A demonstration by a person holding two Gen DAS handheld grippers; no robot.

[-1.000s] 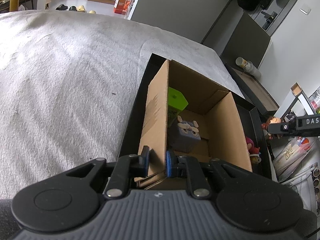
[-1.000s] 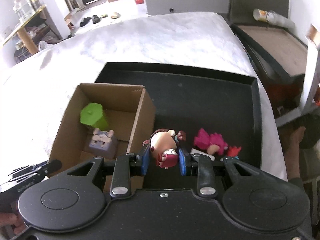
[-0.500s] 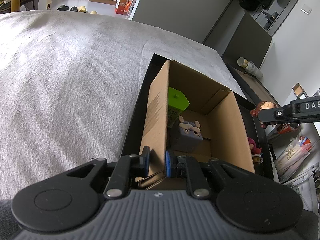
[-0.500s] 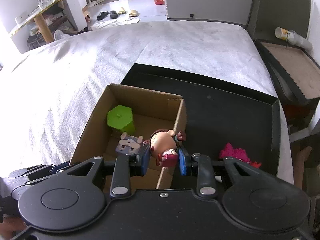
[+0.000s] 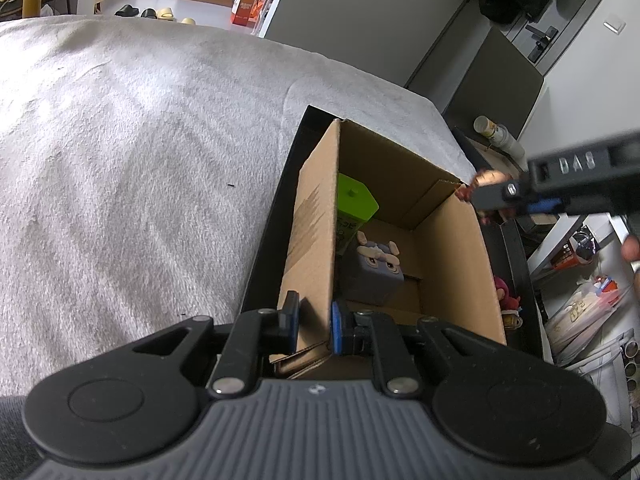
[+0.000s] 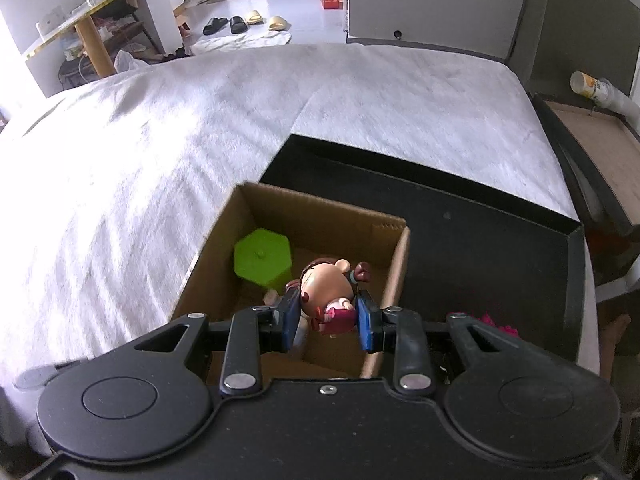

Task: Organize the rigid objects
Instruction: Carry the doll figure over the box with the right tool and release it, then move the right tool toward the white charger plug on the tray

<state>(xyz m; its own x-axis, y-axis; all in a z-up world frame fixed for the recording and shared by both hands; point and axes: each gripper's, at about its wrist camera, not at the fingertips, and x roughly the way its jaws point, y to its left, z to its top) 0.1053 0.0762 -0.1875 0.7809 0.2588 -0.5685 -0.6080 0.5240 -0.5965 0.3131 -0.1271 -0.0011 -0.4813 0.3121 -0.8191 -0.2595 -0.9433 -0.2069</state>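
Right wrist view looks down past the right gripper (image 6: 328, 318), whose blue pads pinch a small doll figurine (image 6: 330, 292) at its pink body, the big rounded head sticking out ahead of the fingertips. Directly below and ahead of the tool sits the open cardboard box (image 6: 394, 276), so the doll hangs over the box's interior near its right wall. Ahead and to the tool's left inside the box stands a green hexagonal container (image 6: 262, 256). Off to the tool's right, on the black tray (image 6: 500, 232), a pink toy (image 6: 496, 322) peeks past the gripper body.

From the left wrist view, the left gripper (image 5: 314, 326) is pressed together on the near end of the box's left wall (image 5: 316, 240), apparently steadying it. Ahead of it, inside the box, a grey block-shaped animal toy (image 5: 374, 272) rests just beside the green container, and the doll shows up and to the right, over the box's far right corner.

The doll looks like hard, light, smooth plastic, top-heavy with that head. The narrow torso is likely the best place to hold it; a grip on the round head would tend to slip. Its thin hair buns look like the most breakable parts, so it probably wants lowering rather than dropping.
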